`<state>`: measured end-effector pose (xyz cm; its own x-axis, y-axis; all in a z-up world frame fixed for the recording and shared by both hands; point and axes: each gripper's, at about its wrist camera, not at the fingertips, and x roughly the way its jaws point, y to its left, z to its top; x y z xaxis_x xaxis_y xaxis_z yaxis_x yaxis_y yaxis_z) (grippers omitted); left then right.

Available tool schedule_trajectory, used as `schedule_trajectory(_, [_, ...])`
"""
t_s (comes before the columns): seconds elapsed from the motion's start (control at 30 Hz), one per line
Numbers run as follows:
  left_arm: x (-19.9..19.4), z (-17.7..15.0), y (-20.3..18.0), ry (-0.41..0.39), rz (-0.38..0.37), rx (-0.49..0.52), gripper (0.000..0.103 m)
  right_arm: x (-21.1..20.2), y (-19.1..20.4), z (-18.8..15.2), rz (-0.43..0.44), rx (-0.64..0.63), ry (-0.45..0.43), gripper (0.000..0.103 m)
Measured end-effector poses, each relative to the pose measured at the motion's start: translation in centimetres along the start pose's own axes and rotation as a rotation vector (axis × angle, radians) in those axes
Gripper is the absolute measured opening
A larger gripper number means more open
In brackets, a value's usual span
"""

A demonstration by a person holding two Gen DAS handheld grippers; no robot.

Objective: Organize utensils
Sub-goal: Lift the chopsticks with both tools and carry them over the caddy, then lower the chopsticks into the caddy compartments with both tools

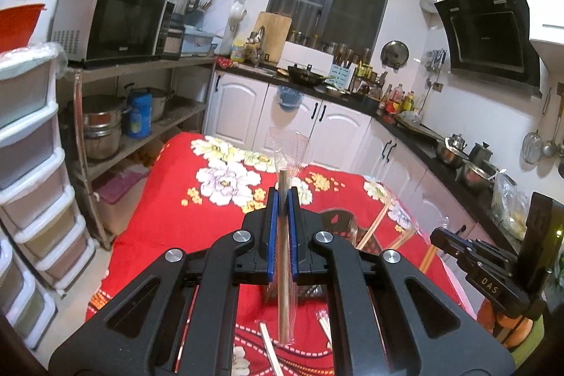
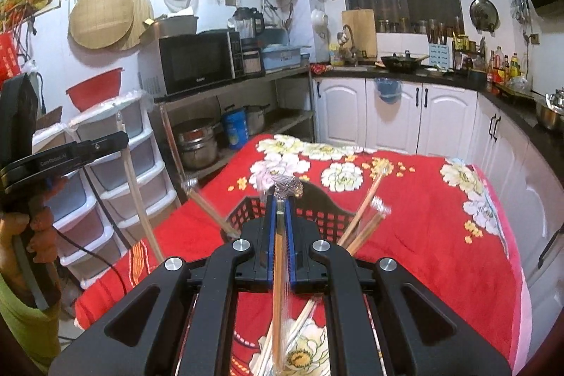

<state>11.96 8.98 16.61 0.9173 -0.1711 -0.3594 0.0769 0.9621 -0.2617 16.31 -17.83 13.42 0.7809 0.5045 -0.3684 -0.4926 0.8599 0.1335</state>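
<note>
My left gripper (image 1: 282, 194) is shut on a pair of wooden chopsticks in a clear plastic sleeve (image 1: 283, 178), held upright above the red flowered cloth; the sleeve's empty top stands above the blue pads. My right gripper (image 2: 281, 199) is shut on another sleeved pair of chopsticks (image 2: 280, 256), its crumpled sleeve end poking out past the tips. Behind it sits a dark plastic basket (image 2: 317, 210) with several sleeved chopsticks (image 2: 363, 221) leaning in it. The left view shows the same basket (image 1: 338, 217) partly hidden behind my gripper. More chopsticks (image 2: 303, 316) lie on the cloth below.
The table wears a red flowered cloth (image 2: 423, 235). White plastic drawers (image 1: 31, 164) stand at the left, with a metal shelf holding a microwave (image 1: 116, 23) and pots. White cabinets and a cluttered dark counter (image 1: 405, 129) run along the back and right. The other hand-held gripper (image 1: 493, 273) is at the right edge.
</note>
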Motion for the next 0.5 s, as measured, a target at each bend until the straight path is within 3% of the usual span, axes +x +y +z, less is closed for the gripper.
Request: schedule_trajectory(0.5, [2.7, 2.9, -1.5, -0.029, -0.003, 0.013, 0.001, -0.3, -0.8, 4.9, -0.022, 0.008, -0.112, 0.005])
